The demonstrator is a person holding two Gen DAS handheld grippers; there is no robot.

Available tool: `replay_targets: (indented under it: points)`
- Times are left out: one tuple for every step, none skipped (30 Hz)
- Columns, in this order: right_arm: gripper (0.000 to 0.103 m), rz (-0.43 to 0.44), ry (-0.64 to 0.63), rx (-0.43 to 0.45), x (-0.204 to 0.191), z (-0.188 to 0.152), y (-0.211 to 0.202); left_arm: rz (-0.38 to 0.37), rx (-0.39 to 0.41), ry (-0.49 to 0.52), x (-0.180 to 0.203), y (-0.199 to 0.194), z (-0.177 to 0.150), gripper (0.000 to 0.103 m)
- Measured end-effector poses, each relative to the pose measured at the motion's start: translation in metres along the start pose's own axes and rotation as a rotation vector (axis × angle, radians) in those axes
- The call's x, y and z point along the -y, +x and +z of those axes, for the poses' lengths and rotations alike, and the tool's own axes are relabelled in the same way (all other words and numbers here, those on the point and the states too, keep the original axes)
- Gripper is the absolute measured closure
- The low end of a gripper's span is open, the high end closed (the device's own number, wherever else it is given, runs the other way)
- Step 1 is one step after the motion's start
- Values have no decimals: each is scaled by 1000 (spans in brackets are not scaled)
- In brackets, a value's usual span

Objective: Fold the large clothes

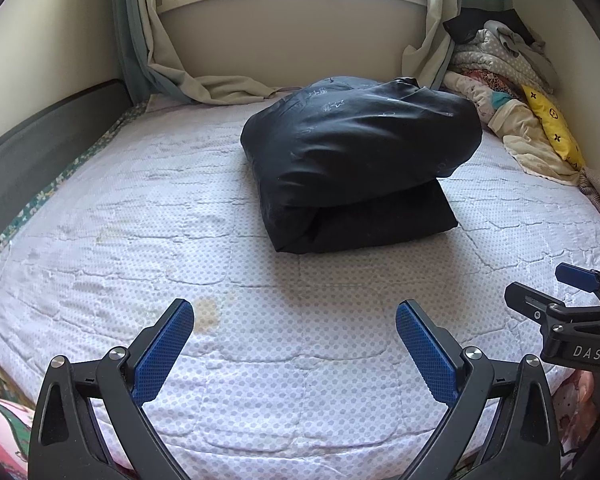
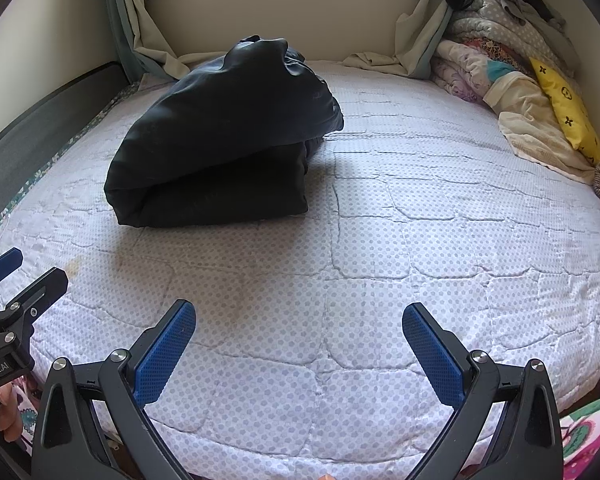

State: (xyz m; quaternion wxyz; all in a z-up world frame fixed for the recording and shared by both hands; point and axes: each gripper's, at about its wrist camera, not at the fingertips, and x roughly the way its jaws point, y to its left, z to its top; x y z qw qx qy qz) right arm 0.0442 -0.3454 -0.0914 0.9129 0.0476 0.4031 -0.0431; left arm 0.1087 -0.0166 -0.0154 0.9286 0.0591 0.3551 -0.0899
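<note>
Black fabric, the folded garment [image 1: 356, 160], sits in a thick bundle on the bed [image 1: 180, 208] (a dotted white quilt), well ahead of both tools. The left tongs [image 1: 296, 320] and right tongs [image 2: 300, 324] gape wide, holding nothing, low over the near edge.

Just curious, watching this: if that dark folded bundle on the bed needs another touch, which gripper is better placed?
Probably the left gripper: the dark folded garment lies nearly straight ahead of it, but off to the side of the right gripper. Both are open and empty.
</note>
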Motion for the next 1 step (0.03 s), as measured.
replay_targets:
  points:
    - [0,0,1,-2,0,0,0,2,-4,-4,-1,1,0,0]
